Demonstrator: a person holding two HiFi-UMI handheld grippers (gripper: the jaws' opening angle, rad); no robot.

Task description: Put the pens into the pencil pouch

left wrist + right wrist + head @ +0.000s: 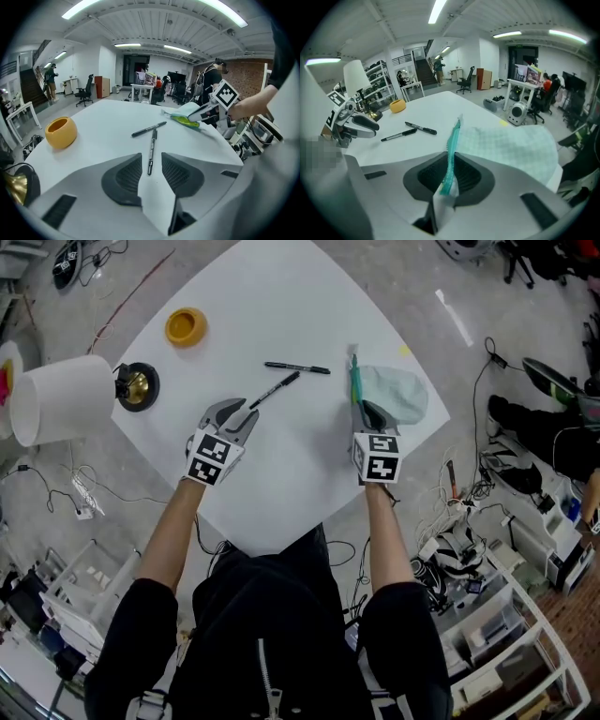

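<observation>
Two black pens lie on the white table point(281, 484). The nearer pen point(277, 388) points its end between the jaws of my left gripper point(246, 413). In the left gripper view that pen point(151, 150) lies in the gap with space on both sides; the pads do not touch it. The second pen point(296, 367) lies just beyond. The pale green pencil pouch point(394, 393) rests at the table's right. My right gripper point(367, 413) is shut on its teal zipper edge point(452, 150), which stands upright between the pads.
A yellow bowl point(186, 326) sits at the table's far left. A white lamp shade point(61, 399) and a brass base point(138, 385) are at the left edge. Cables, racks and boxes crowd the floor around the table.
</observation>
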